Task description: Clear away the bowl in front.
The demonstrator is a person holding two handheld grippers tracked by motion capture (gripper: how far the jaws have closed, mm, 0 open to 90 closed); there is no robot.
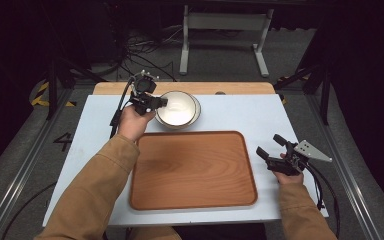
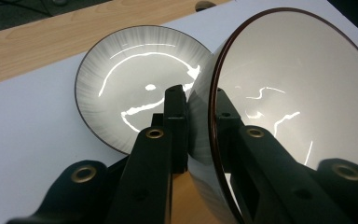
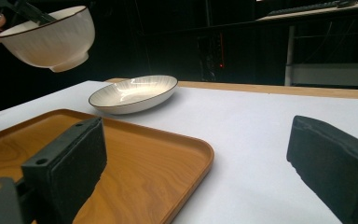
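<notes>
A white bowl with a dark rim (image 2: 298, 84) hangs in the air, tilted, with my left gripper (image 2: 198, 100) shut on its rim, one jaw inside and one outside. Below it a shallow white plate (image 2: 130, 79) rests on the white table. In the high view the left gripper (image 1: 149, 99) holds the bowl (image 1: 176, 109) over the plate (image 1: 197, 106) at the table's back. The right gripper view has the bowl (image 3: 51, 39) raised above and left of the plate (image 3: 133, 93). My right gripper (image 1: 274, 146) stands open and empty, right of the wooden tray (image 1: 192, 170).
The wooden tray (image 3: 121, 158) lies empty in the middle of the white table (image 1: 260, 115), its right edge close to my right gripper (image 3: 200, 154). A wooden strip (image 1: 230, 88) runs along the table's back edge. Beyond it are a metal stand and cables on the floor.
</notes>
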